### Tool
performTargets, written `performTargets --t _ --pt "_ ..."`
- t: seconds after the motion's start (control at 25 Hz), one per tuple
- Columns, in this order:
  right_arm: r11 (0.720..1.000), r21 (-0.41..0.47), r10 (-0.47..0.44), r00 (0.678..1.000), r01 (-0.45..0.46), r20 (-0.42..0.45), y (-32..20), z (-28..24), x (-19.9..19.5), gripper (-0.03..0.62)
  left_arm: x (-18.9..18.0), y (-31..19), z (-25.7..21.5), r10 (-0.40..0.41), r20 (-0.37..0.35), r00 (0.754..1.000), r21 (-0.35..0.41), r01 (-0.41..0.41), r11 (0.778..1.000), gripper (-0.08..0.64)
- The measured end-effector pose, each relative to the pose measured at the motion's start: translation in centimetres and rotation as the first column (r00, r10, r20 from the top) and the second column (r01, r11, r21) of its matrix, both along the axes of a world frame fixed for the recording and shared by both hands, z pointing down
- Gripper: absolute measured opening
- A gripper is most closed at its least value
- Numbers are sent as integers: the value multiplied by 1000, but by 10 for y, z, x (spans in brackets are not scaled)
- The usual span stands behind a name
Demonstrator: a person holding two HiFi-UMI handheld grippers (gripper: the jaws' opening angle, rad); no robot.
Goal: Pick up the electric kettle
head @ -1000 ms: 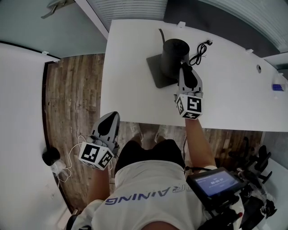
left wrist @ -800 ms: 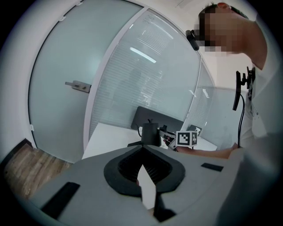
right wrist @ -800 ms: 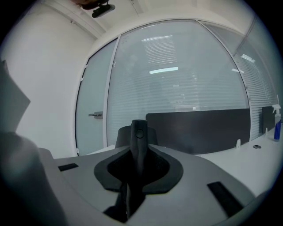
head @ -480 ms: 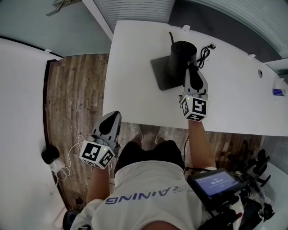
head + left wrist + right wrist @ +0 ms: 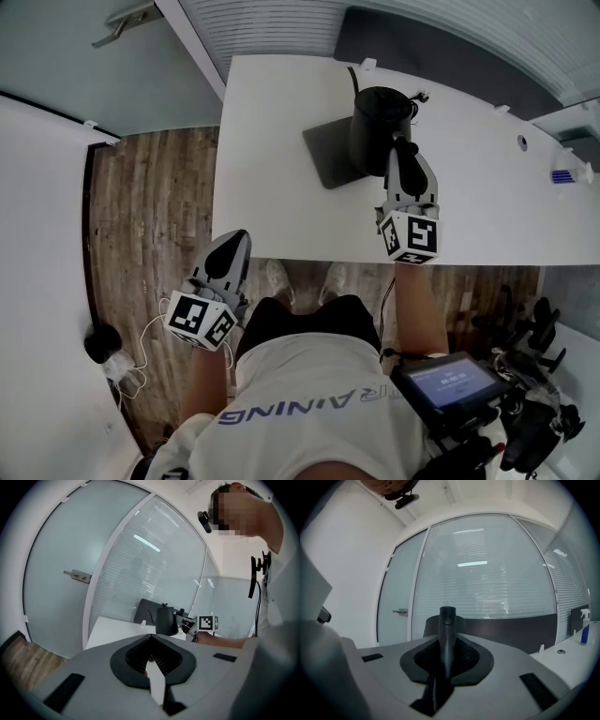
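Note:
The black electric kettle (image 5: 373, 127) hangs a little above the dark grey mat (image 5: 323, 157) on the white table (image 5: 281, 197). My right gripper (image 5: 404, 147) is shut on its handle (image 5: 447, 634), which stands upright between the jaws in the right gripper view. The left gripper view shows the kettle (image 5: 166, 620) clear of the tabletop with the right gripper (image 5: 185, 623) behind it. My left gripper (image 5: 230, 248) hangs off the table's near left corner, over the wooden floor, with its jaws together and nothing in them (image 5: 151, 660).
A black power cord (image 5: 418, 97) lies just behind the kettle. A spray bottle (image 5: 566, 174) stands at the table's far right. Glass walls and a door enclose the far side. Cables and a plug (image 5: 117, 349) lie on the floor at left.
My right gripper has risen with the kettle, lifting it off the mat. The left gripper has stayed where it was.

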State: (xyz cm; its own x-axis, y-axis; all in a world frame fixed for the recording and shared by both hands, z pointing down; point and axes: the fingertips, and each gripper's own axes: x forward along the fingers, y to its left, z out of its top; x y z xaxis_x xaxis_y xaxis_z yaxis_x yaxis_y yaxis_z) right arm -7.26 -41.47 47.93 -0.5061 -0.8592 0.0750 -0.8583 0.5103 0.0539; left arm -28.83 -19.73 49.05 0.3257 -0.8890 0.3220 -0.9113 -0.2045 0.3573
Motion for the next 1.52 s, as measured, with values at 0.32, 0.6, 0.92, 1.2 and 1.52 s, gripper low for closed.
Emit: performTargets --t 0.32,0.6,0.92,1.2,1.52 --pt "997 44 58 998 -60 37 60 -71 10 66 -6 18 -35 92 -16 996 99 -90 991 17" --pt "991 66 109 992 -113 62 110 -104 26 66 -6 32 -47 171 -12 985 124 -169 978 17" --pt "990 87 100 991 -108 91 160 -132 66 66 33 53 -70 189 11 982 161 -189 969 17" --pt "992 96 74 991 -84 108 198 -148 121 66 93 76 -88 179 26 983 196 -181 964 17" --pt "991 114 62 991 -76 115 247 -163 192 66 157 120 -111 146 61 987 240 -157 958 17"
